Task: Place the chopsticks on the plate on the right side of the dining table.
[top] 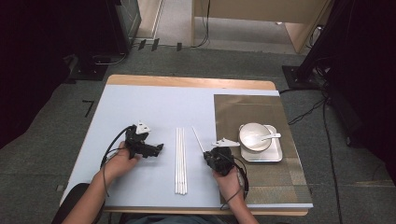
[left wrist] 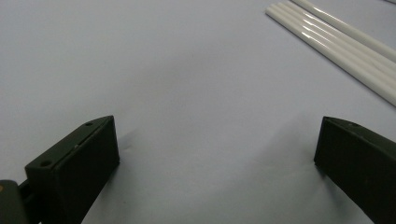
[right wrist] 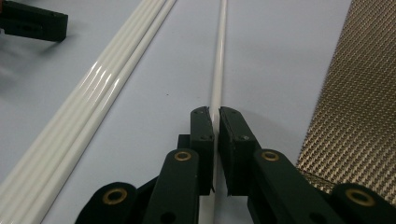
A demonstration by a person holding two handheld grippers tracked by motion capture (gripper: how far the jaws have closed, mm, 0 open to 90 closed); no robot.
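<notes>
Left gripper (top: 156, 148) low at left, jaws wide apart; right gripper (top: 206, 159) pinched closed, forearms near edge.

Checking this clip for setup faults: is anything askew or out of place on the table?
One white stick lies apart from the stick bundle, angled rather than parallel. The right gripper is shut on it, so it looks deliberate. Bowl and tray sit tidy.
</notes>
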